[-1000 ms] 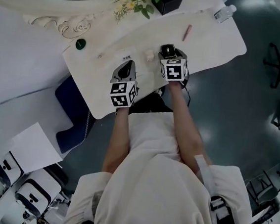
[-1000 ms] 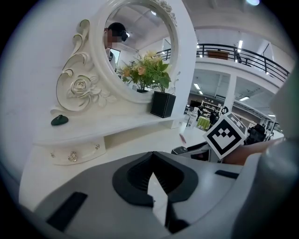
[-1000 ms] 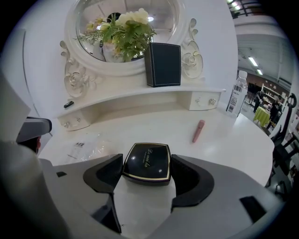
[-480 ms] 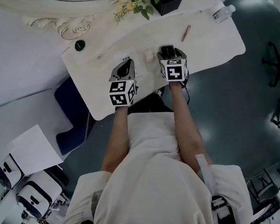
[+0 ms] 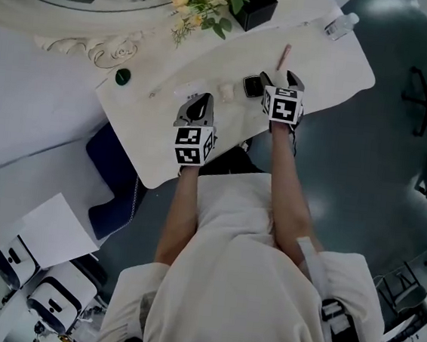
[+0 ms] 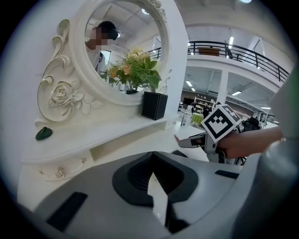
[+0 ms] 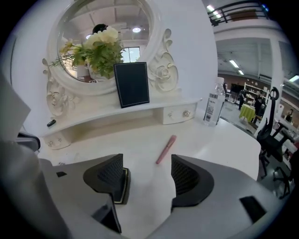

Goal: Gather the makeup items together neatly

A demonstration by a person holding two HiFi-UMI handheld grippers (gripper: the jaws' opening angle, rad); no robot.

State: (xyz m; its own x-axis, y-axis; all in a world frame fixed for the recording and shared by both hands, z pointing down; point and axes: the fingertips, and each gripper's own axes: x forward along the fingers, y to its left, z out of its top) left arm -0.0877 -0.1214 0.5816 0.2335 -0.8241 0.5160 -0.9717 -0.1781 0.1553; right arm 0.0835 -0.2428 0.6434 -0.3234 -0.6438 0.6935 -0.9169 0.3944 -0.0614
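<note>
makeup lies spread over the middle of the white table (image 5: pixel 323 64). a black compact (image 7: pixel 120 186) lies flat near the near edge. a pink stick (image 7: pixel 166 149) lies farther in, toward the far edge, well apart from the compact. a small pale item (image 5: pixel 225 92) sits just left of the compact.

the right tool (image 7: pixel 147 168) is low over the table with its jaws wide apart and nothing clamped between them. only bare table top shows in the gap. the compact is just beside the left jaw, partly hidden by it, and i cannot tell whether they touch. the pink stick lies ahead of the gap, clear of both jaws.

the left tool (image 6: pixel 152 154) is held near the near edge, left of the pale item, with its jaws together and nothing in them.

a green piece (image 5: pixel 122 76) sits at the table's far left corner, well away from the rest. a water bottle (image 7: pixel 212 108) stands upright at the far right corner. along the far edge a black box (image 7: pixel 132 85) stands with flowers (image 7: pixel 100 51) beside it, in front of a round mirror (image 6: pixel 124 46) in a carved white frame.
</note>
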